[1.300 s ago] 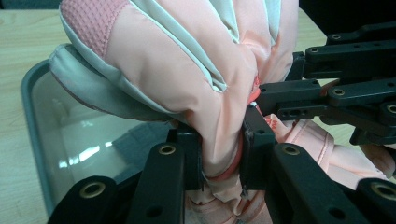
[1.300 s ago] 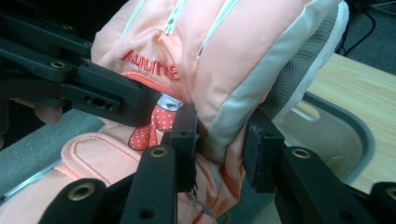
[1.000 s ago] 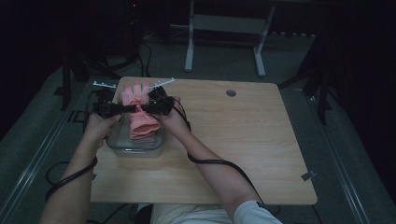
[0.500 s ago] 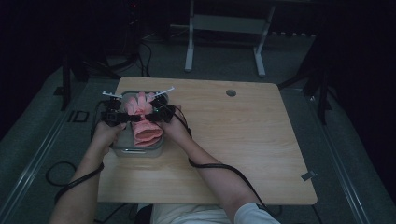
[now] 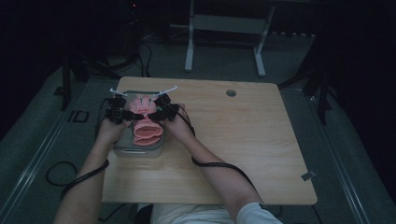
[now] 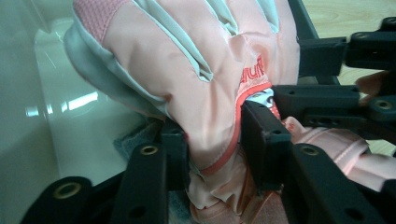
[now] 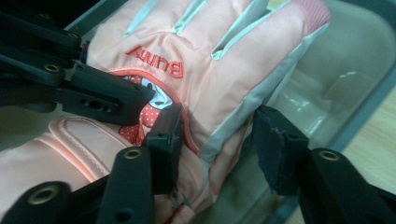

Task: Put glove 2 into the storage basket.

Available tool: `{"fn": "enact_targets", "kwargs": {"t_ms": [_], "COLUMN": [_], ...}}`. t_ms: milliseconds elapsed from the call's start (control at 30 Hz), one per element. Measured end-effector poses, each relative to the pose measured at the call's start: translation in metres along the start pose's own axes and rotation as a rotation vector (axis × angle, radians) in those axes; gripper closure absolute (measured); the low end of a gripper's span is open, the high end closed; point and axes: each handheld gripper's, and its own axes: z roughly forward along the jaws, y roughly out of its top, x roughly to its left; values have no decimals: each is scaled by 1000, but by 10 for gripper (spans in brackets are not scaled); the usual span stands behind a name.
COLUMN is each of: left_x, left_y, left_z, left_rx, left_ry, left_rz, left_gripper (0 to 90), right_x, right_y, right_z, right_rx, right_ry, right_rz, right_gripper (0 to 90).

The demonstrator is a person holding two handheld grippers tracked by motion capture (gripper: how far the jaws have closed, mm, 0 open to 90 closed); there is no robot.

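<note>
In the high view, the pink glove [image 5: 145, 122] lies in a grey bin [image 5: 122, 148] at the left of the wooden surface [image 5: 243, 140], in the left half of the frame. Its long axis runs up and down the frame, fingers toward the top, cuff toward the bottom. The left tongs [image 5: 116, 112] and the right tongs [image 5: 164, 108] flank it at the finger end, each touching a side, about equally near.

In the left gripper view, the left tongs [image 6: 212, 149] are clamped on the glove [image 6: 187, 79] at its orange-trimmed edge, fabric pinched tight between the jaws. The glove's fingers rise toward the top of the frame; the bin's pale wall [image 6: 28, 93] fills the left. The right tongs enter from the right edge.

In the right gripper view, the right tongs [image 7: 217, 149] straddle the glove's [image 7: 205, 60] grey side edge. The left jaw presses the fabric; the right jaw appears to stand just off it, so I cannot tell whether this grip is closed. The bin [image 7: 355, 70] shows at upper right.

Any lift probably turns on both tongs holding opposite sides.
</note>
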Motion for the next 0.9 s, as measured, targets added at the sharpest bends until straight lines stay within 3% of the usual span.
{"fn": "enact_targets", "kwargs": {"t_ms": [200,333,500,633,667,700,900], "left_x": [-2,0,-3,-4,-3,-3,-3], "left_y": [1,1,3,4,4,4,2], "left_z": [1,4,5,1,-4,-7,-13], "left_rx": [-14,-21,-24,-38,-60,-80,-102], "left_ry": [36,82,136,146,129,127,173], "left_rz": [9,12,36,36,41,52,71], "left_gripper": [563,512,431,357,357,277,185], "right_x": [-6,-9,-12,-13,-13,-15,-18], "right_y": [-2,-5,-8,-9,-10,-10,-9], "right_z": [-13,-24,-31,-35,-36,-41,-50], "right_rx": [-31,-69,-71,-77,-74,-87,-104], "right_ry": [14,41,60,67,69,72,87], "right_rz": [6,18,19,12,10,6,-15], "right_gripper": [472,438,415,404,398,386,317]}}
